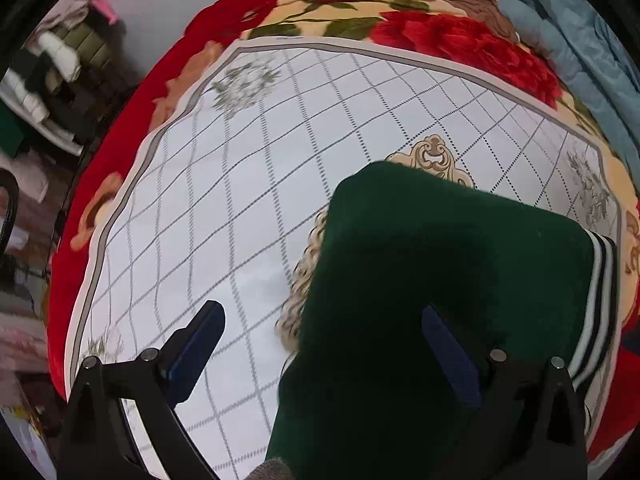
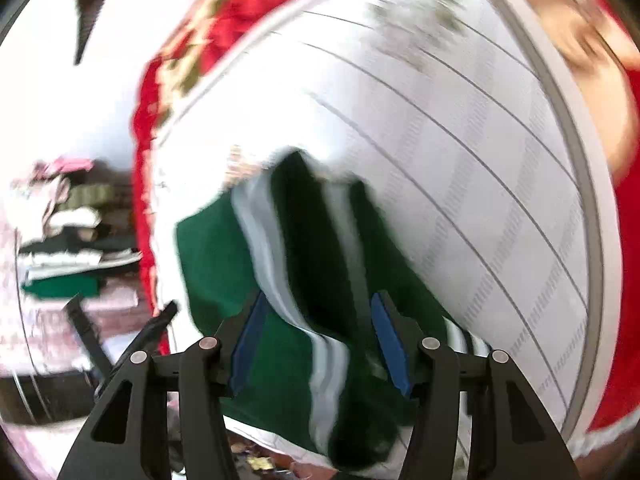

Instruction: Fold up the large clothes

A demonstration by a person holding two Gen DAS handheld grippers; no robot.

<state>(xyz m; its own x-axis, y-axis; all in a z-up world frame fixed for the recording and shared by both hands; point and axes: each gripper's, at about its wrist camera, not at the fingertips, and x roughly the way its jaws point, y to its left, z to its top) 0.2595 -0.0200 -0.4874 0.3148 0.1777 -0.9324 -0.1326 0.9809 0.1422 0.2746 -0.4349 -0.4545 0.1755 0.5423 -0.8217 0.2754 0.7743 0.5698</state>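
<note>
A dark green garment [image 1: 440, 280] with a black-and-white striped hem [image 1: 596, 312] lies folded on a white checked cloth [image 1: 240, 184] spread over the bed. My left gripper [image 1: 324, 344] is open just above it; its right finger hangs over the green fabric, its left finger over the white cloth. In the blurred right wrist view the same green garment [image 2: 280, 340] with white stripes [image 2: 260, 232] lies between the fingers of my right gripper [image 2: 316, 344], which stands open around it; contact cannot be judged.
A red floral blanket [image 1: 460, 36] lies under the white cloth. Blue-grey bedding [image 1: 568, 40] sits at the far right. Stacked clothes on shelves [image 1: 60, 72] stand left of the bed, also in the right wrist view [image 2: 68, 240].
</note>
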